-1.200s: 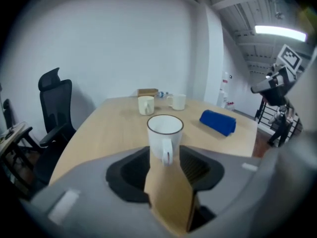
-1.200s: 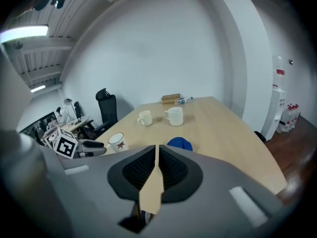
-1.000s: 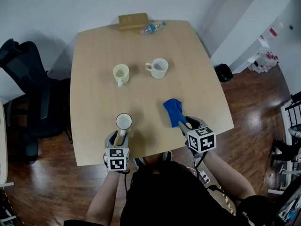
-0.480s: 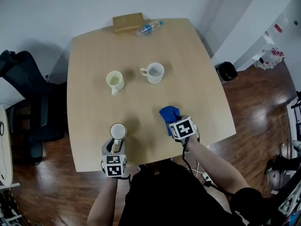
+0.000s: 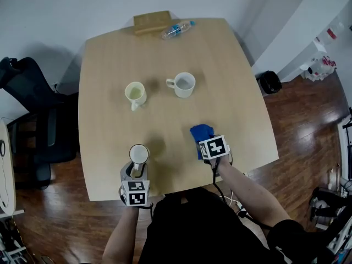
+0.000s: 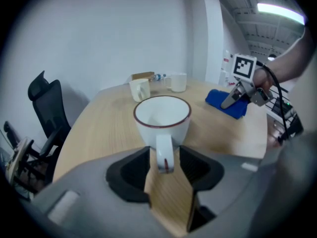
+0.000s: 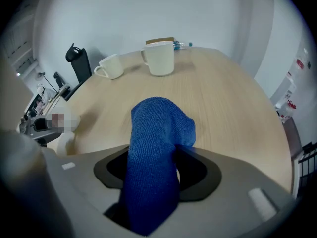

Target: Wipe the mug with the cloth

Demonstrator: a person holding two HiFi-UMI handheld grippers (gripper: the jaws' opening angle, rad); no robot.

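Left gripper view: the left hand-held gripper (image 5: 136,168) has its jaws spread, with the handle (image 6: 164,152) of the mug (image 6: 162,118) standing between them. A sliver of wood shows on either side of the handle, so the pads do not press on it. The mug is white with a dark red rim. It sits upright on the counter (image 5: 110,92), close to the near edge and toward the near left corner, handle pointing back at the gripper. Inside looks empty and clean.

Right gripper view: the right hand-held gripper (image 7: 157,155) has jaws that have just been opening and now stand wide. The blue cloth (image 7: 158,128) runs loosely up between them, bunched into a hump at the front. Head view puts the cloth on the counter near the near edge, toward the near right corner, just ahead of the marker cube (image 5: 213,146). Mug and cloth are well apart.

Farther out, mid-counter: a cream mug (image 5: 135,94) and a white mug (image 5: 183,84), side by side but not touching. At the far edge are a brown box (image 5: 152,22) and, just beside it, a plastic bottle (image 5: 176,29) lying on its side.

Off the counter's left edge stands a black office chair (image 5: 27,109) on a dark wood floor (image 5: 308,114).
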